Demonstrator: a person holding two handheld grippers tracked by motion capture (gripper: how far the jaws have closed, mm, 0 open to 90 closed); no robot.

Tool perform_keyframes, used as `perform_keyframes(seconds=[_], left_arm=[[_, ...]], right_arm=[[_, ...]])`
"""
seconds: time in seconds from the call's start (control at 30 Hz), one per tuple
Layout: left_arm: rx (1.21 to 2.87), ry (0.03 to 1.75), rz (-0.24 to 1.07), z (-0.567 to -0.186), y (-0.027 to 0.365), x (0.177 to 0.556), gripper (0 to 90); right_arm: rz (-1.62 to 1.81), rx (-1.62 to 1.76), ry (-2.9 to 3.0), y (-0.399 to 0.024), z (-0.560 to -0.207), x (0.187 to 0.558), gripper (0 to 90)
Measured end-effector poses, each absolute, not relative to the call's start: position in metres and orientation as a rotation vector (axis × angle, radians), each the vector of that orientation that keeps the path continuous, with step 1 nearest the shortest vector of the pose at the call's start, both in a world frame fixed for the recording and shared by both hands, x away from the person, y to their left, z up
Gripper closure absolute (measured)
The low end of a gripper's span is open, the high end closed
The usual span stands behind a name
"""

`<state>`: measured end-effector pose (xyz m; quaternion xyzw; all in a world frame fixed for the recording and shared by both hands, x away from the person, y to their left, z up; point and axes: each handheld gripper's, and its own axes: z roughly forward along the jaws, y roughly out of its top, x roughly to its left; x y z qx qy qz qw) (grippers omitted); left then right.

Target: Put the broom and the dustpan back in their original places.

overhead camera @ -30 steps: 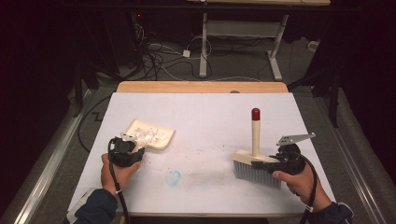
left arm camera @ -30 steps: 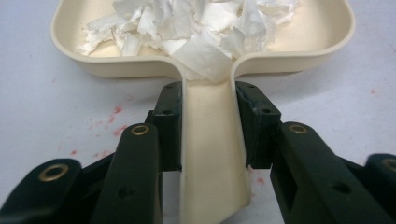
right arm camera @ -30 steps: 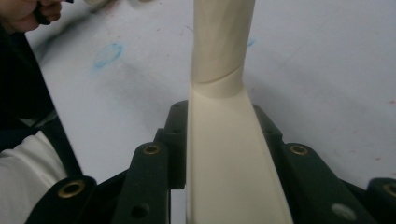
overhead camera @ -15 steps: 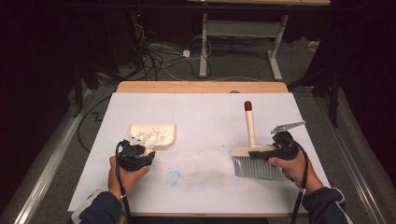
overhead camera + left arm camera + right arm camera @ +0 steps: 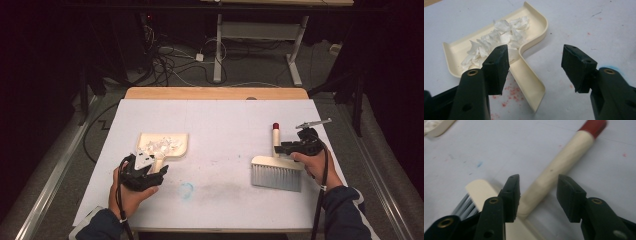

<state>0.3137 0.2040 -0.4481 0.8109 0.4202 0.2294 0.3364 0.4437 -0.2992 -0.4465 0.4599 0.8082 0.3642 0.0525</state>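
Note:
A cream dustpan [image 5: 162, 145] lies left of centre on the white table, with torn white paper scraps [image 5: 499, 37] piled in it. My left gripper [image 5: 151, 163] sits at its near end. Its jaws have just been opening and now stand apart around the dustpan's handle [image 5: 529, 80], without pressing on it. On the right lies a brush [image 5: 276, 172] with grey bristles [image 5: 465, 206] and a cream handle [image 5: 559, 167] that ends in a red tip [image 5: 594, 126]. My right gripper [image 5: 281, 148] straddles that handle. Its jaws have also just been opening, with a small gap on each side.
A blue smudge [image 5: 186, 189] and a faint grey smear mark the table between the two hands. The wooden far edge [image 5: 215, 93] borders a dark floor with cables and desk legs. Each forearm comes in over the table's near edge.
Both grippers have opened and let go, the left of the dustpan's handle and the right of the brush handle. The right hand has moved away from me across the table; the left shifted slightly.

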Motion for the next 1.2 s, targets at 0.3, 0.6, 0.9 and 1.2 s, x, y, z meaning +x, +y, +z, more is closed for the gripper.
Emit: perform_keyframes(seconds=[0.3,0.6,0.9,1.2], left_arm=[[2.167,1.022,0.645,-0.458,0.221,0.293,31.3],[2.163,0.978,0.672,-0.459,0.227,0.283,28.4],[2.134,0.936,0.675,-0.457,0.229,0.273,22.8],[2.126,0.919,0.680,-0.457,0.230,0.271,22.5]], right_arm=[[0.958,1.379,2.383,-0.270,-0.457,0.451,59.4],[0.843,1.370,2.342,-0.252,-0.462,0.452,56.1],[0.888,1.363,2.262,-0.257,-0.455,0.450,50.8],[1.004,1.303,2.136,-0.259,-0.436,0.441,48.2]])
